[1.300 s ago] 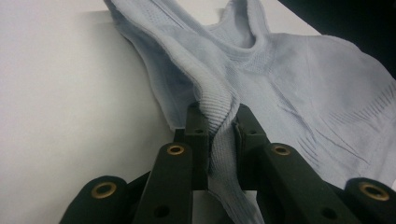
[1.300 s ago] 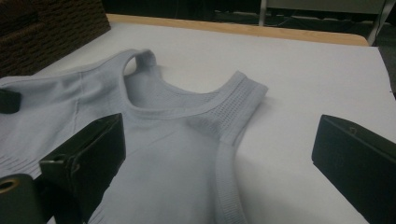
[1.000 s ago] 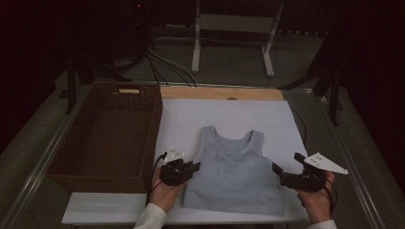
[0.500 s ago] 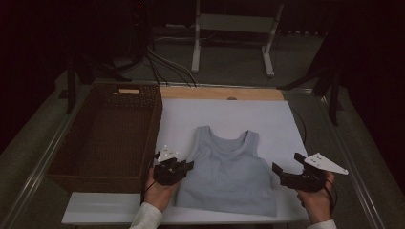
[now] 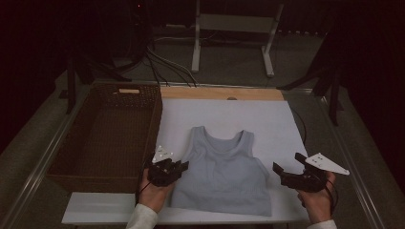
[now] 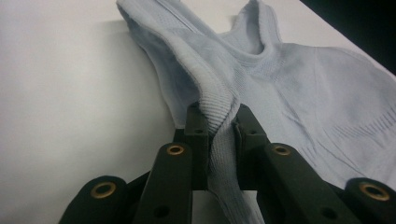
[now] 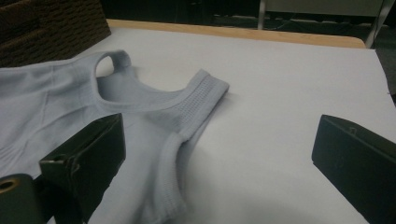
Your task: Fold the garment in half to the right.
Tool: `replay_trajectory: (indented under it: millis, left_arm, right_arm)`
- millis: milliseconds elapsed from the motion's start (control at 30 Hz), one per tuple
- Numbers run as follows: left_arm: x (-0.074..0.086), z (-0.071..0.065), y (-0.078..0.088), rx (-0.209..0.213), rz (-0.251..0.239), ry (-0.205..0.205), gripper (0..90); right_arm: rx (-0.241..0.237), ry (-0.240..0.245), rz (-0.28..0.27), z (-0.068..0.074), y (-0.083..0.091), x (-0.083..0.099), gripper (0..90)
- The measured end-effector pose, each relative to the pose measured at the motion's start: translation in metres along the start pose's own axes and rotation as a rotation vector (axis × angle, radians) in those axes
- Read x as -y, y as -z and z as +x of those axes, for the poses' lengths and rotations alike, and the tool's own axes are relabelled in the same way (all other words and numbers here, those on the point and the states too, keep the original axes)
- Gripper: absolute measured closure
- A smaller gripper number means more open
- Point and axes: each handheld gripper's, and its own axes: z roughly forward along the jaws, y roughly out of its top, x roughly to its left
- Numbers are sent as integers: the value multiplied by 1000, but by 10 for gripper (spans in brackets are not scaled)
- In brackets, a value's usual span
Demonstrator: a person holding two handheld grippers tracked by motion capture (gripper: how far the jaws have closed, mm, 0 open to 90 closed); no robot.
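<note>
Pinching tank top [image 6: 299, 93] edge: left gripper [image 5: 179, 167] | right gripper [image 5: 282, 171] hovering spread near worktop [image 5: 267, 119] right edge

Tabletop [image 5: 267, 119]: your white work surface, with a wood strip along its far edge.
On it: top [image 5: 224, 171] lying flat; basket [image 5: 67, 176] at your left.

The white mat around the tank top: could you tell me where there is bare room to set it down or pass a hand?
The white mat is bare between the tank top and the wooden strip, and right of the top. The basket holds nothing. It is crowded at the top's left edge, where the left gripper pinches it, and near the right gripper.
</note>
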Motion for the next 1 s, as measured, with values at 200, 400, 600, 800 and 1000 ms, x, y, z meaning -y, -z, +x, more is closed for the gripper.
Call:
replay_trajectory:
  millis: [200, 400, 600, 800, 1000]
  left_arm:
    - [-2, -2, -4, -10, 21, -18, 790]
    - [-5, -8, -6, 3, 21, -27, 787]
    - [-10, -14, -7, 14, 19, -40, 781]
    - [-14, -20, -11, 28, 22, -52, 779]
    - [-21, -28, -13, 47, 14, -54, 779]
  right_arm:
    - [0, -1, 1, 0, -1, 0, 30]
    - [-1, 1, 5, 1, -2, 1, 30]
    - [0, 3, 5, 1, -2, 1, 30]
    - [-5, 5, 5, 2, -1, 1, 31]
    - [-6, 6, 8, 2, -2, 1, 30]
